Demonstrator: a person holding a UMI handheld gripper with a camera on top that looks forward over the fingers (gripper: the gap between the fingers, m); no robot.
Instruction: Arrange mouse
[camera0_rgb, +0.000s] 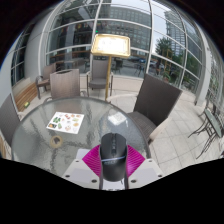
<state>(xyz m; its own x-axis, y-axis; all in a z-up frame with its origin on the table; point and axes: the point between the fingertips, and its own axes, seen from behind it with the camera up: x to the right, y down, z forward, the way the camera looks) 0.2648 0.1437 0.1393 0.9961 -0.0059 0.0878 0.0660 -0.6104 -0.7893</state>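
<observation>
Smooth, rounded dark grey mouse (113, 153) sits pinched between both magenta pads of the claw (113, 160), above a round glass counter (40, 140) that carries a flat printed card (65, 123).

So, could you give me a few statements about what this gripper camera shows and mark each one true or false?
1. The mouse is dark and sits between the fingers of the gripper. True.
2. The table has a solid wooden top. False: the round top is glass, and the floor shows through it.
3. A printed card lies on the table, beyond the fingers and to one side. True.
4. The card lies under the mouse. False: they lie apart.
5. Chairs stand around the far side of the table. True.
6. The scene is a windowless room. False: large glass walls rise behind the chairs.
</observation>
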